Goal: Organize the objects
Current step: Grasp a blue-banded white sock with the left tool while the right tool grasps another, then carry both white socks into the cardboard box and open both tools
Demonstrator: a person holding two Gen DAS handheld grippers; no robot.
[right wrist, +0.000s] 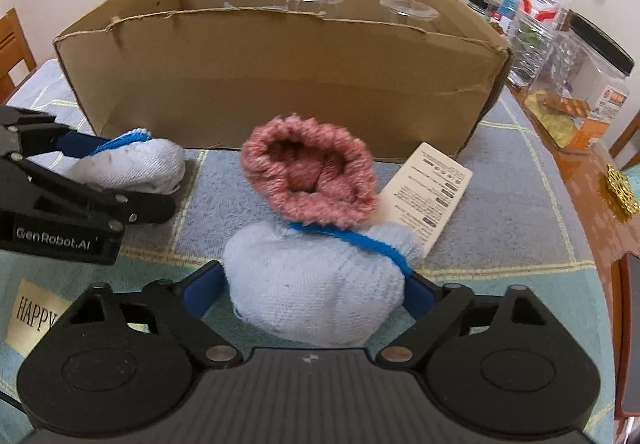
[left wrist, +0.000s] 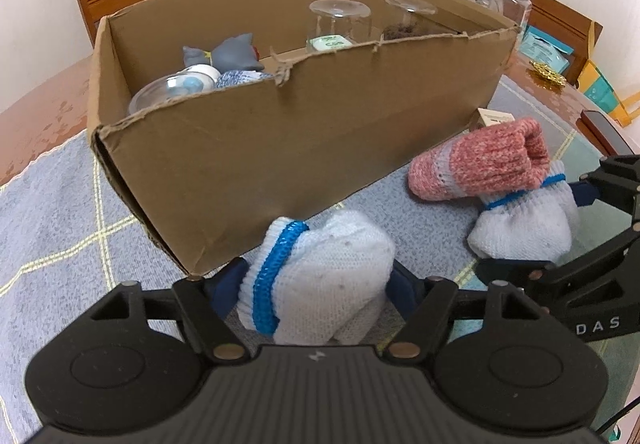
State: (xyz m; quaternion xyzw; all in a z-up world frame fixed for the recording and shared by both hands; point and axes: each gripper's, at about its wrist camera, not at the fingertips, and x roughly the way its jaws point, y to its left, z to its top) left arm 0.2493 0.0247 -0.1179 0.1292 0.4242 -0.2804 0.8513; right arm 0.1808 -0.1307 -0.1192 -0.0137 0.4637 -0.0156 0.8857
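left wrist view: the left tool [left wrist: 318, 290] clamps a white knitted sock bundle with a blue band [left wrist: 320, 280] at lower centre, just before the brown cardboard box [left wrist: 280, 139]. right wrist view: the right tool [right wrist: 316, 290] grips a pale blue knitted bundle with a pink cuff [right wrist: 316, 276] at centre on the table [right wrist: 500, 244]. this looks like the pick-up step; next, each bundle needs lifting over the box wall.

Both grippers: matte black ribbed housings, round side discs, brass-coloured pivot pins, blue finger pads. Left gripper [right wrist: 120, 159] carries white "GenRobot.AI" lettering beside its linkage; right gripper [left wrist: 576, 219] shows "DAS" (partly cropped).
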